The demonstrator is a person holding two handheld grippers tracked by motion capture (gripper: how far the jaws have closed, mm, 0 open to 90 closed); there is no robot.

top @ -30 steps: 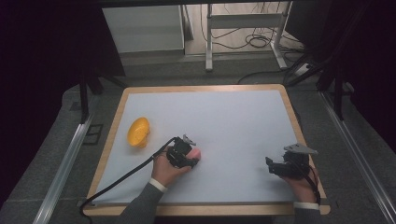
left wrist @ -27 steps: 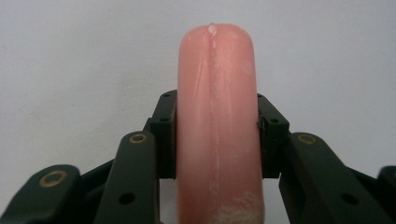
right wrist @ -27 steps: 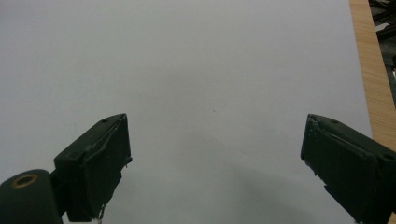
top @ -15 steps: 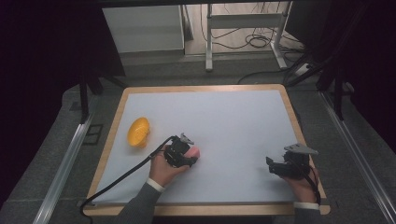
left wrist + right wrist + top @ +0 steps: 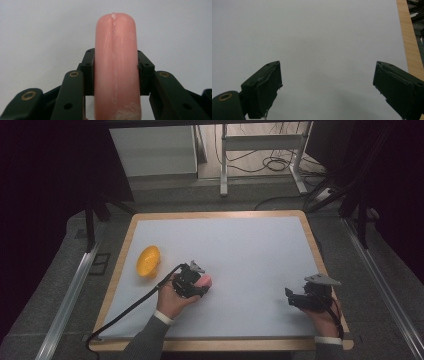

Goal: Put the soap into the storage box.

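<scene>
A smooth yellow bowl (image 5: pixel 148 261) lies tipped on its side near the left edge of the pale, wood-rimmed worktop (image 5: pixel 250 245). Just right of it, the left hand (image 5: pixel 172 301) reaches in from the bottom in a grey sleeve, and the left gripper (image 5: pixel 199 285) has its jaws clamped on a glossy pink sausage (image 5: pixel 115 67), rounded at the tip, low over the worktop. Well apart, near the right edge, the right gripper (image 5: pixel 291 296) points left with jaws wide apart over bare surface.
</scene>
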